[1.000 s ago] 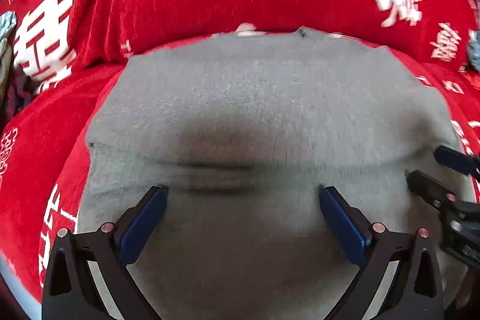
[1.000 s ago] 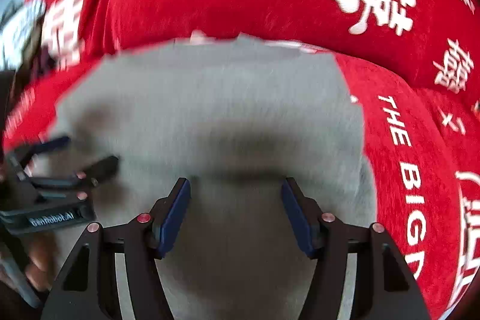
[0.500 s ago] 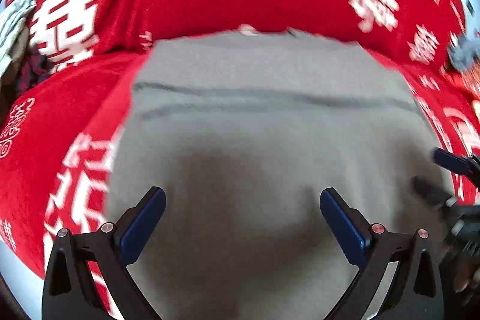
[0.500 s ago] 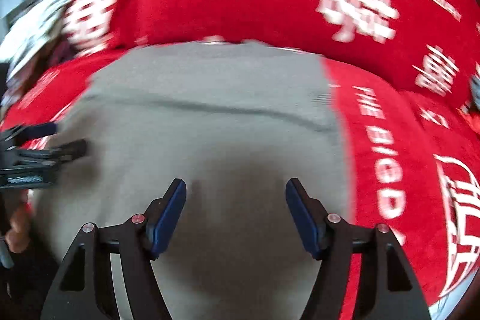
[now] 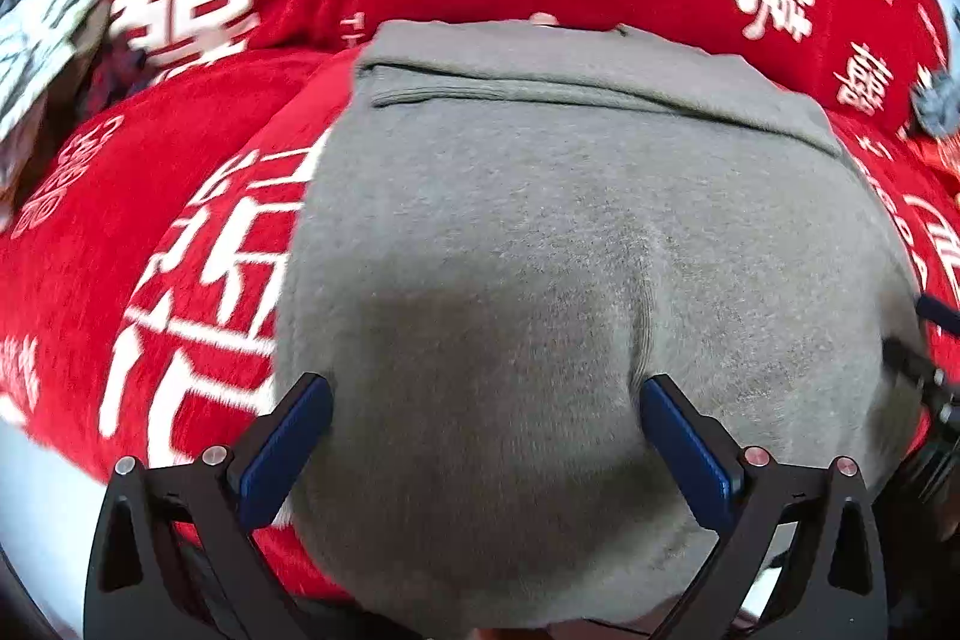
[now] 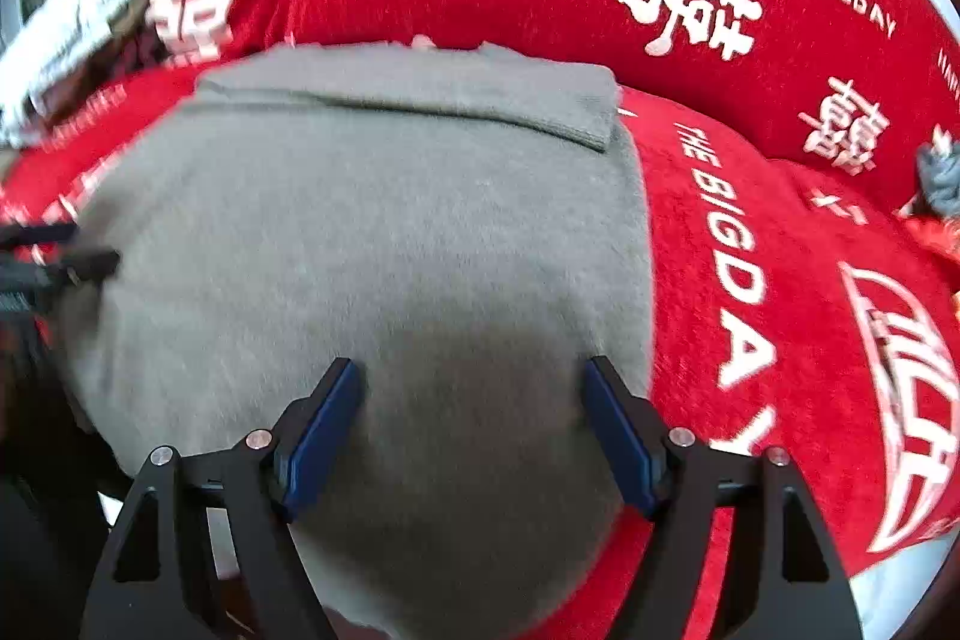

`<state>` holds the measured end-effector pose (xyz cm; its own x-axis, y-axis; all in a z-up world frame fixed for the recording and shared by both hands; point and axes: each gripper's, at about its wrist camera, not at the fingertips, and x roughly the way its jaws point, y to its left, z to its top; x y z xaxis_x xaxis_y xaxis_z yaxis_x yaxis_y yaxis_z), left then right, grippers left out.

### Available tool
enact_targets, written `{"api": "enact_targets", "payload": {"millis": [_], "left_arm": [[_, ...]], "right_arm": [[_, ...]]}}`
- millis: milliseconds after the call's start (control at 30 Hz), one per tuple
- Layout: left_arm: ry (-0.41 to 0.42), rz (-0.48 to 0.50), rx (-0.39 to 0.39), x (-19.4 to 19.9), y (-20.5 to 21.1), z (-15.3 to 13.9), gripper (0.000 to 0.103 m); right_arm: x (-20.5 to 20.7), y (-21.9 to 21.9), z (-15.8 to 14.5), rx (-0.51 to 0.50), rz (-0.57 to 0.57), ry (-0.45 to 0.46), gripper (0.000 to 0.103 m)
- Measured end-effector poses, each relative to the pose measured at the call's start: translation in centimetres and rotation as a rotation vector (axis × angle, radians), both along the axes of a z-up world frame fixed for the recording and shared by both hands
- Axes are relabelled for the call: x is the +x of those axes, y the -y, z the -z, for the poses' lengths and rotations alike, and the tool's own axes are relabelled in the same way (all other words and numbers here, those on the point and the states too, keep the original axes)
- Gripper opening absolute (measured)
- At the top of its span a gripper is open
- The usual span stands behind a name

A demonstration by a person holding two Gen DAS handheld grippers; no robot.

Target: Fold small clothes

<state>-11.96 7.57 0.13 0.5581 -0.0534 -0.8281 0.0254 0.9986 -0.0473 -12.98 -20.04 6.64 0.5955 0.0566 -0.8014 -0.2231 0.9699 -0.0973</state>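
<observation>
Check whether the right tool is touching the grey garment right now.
Cannot tell. In the right wrist view the right tool, its jaws opening, frames the grey garment with nothing pinched, but neither a gap nor contact at the pad tips shows plainly.

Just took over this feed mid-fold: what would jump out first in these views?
A grey garment fills the middle of both views, its far edge folded over, lying on a bright red cloth with white lettering. Both tools hang over its near part: the left tool wide open, the right tool opening, nothing gripped.
</observation>
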Motion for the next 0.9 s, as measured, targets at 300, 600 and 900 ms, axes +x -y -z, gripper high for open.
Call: {"api": "enact_targets", "payload": {"millis": [300, 600, 900], "left_arm": [[-0.035, 0.063, 0.041, -2.3, 2.1, 1.9, 0.103], [-0.088, -0.091, -0.168, -4.6, -4.5, 2.0, 0.103], [-0.255, -0.098, -0.280, -4.3, -3.3, 5.0, 0.096]], "right_arm": [[-3.1, -4.9, 1.6, -0.072, -0.151, 0.014, 0.079], [-5.0, 2.5, 1.0, 0.039, 0.044, -0.026, 0.080], [-5.6, 5.0, 3.3, 0.161, 0.143, -0.164, 0.079]]}}
